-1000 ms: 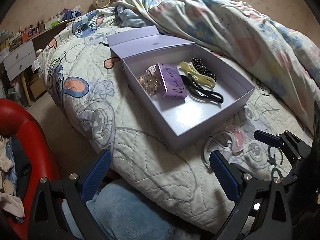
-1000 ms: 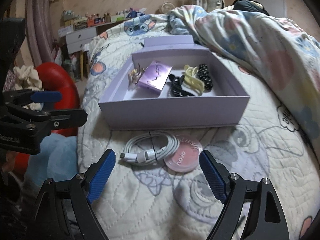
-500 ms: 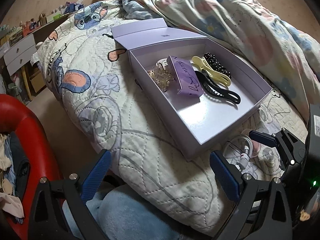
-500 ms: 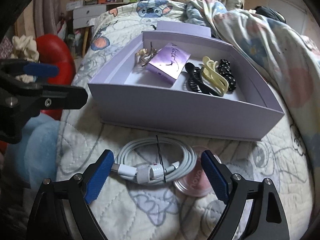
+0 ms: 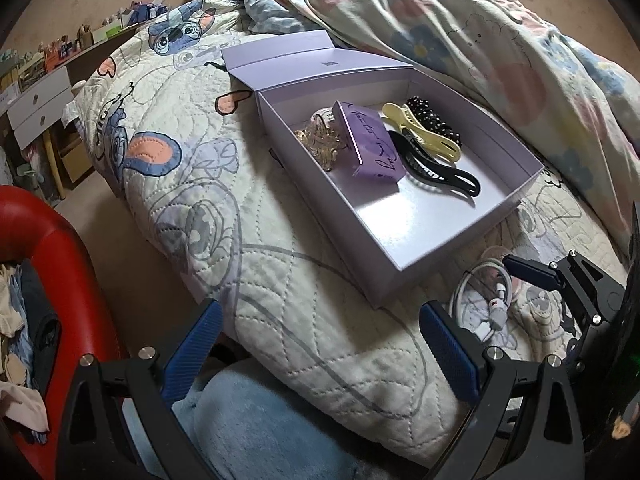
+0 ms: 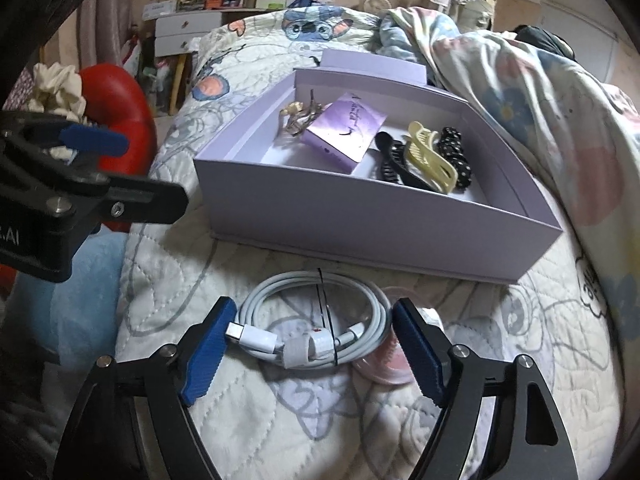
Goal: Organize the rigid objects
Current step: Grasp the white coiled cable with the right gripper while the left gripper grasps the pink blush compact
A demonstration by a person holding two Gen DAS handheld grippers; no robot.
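Note:
A coiled white charging cable [image 6: 256,336] lies on the quilt in front of the open lilac box [image 6: 360,216]. My right gripper [image 6: 314,320] straddles the coil, its jaws closing. The blue pads stand just at its sides; I see no squeeze. A pink round compact [image 6: 384,368] sits partly under the right finger. Inside the box are a small purple carton [image 6: 344,132], a gold clip [image 6: 296,116], and black [image 6: 390,160], yellow [image 6: 430,160] and dotted [image 6: 456,152] hair clips. My left gripper [image 5: 320,332] hangs open over the bed's edge, left of the cable [image 5: 498,312].
A rumpled floral duvet [image 6: 540,92] rises behind and to the right of the box. Off the bed's left edge are a red chair [image 5: 48,248] and a pale blue fabric [image 5: 260,420]. White drawers [image 6: 180,32] stand by the far wall.
The right gripper has come down and forward onto the cable, rolled a little, and its jaws have narrowed around the coil. The left gripper has hardly moved.

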